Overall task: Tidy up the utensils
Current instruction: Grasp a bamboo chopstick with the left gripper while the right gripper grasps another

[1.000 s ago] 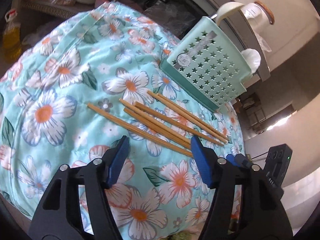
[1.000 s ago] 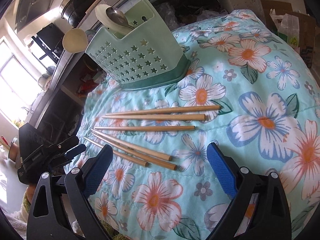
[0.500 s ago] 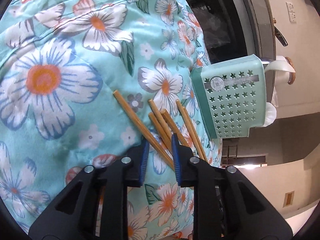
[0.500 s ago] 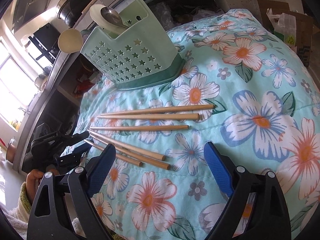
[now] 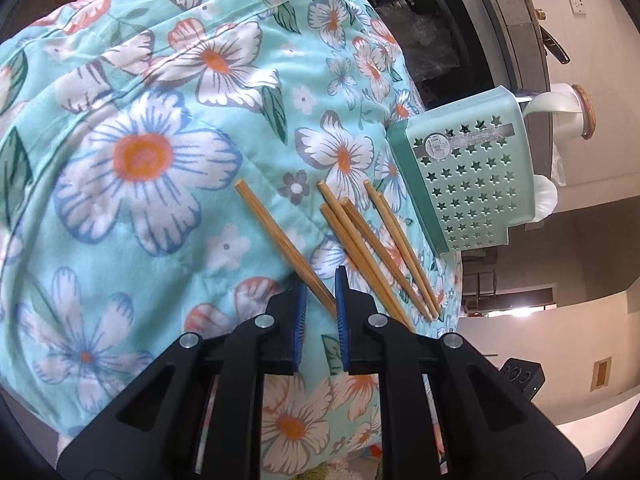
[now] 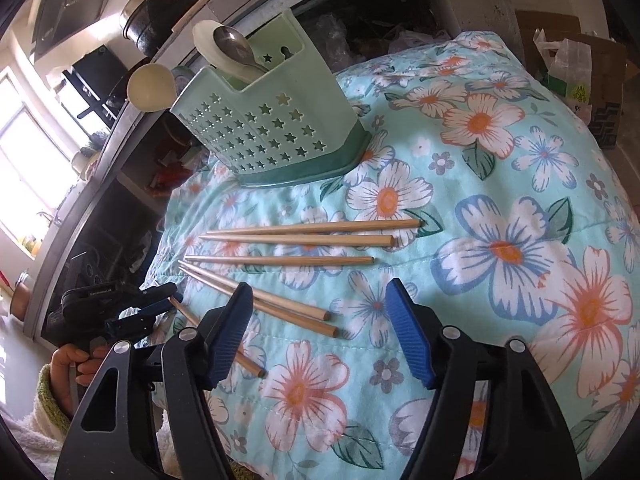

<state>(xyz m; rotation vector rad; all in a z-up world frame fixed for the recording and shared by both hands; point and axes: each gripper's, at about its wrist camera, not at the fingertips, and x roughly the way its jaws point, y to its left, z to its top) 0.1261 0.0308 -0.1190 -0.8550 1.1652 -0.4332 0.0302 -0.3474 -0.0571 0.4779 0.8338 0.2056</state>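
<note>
Several wooden chopsticks lie fanned out on a floral cloth, in front of a mint-green star-punched utensil holder. My left gripper is low over the cloth with its jaws closing around the thin end of the outermost chopstick. A gap still shows beside the stick. My right gripper hovers over the thick ends of two chopsticks, its jaws closing but still wide and touching nothing. In the right wrist view the left gripper shows at the far left, held by a hand.
The holder has a metal spoon and a white ladle in it. Behind it runs a dark counter with pots and shelves. The cloth drops away at its edges. Cardboard boxes stand at the far right.
My left gripper has rolled, come down and narrowed its jaws around the end of the outermost chopstick. My right gripper has stayed in place and its jaws have narrowed.
</note>
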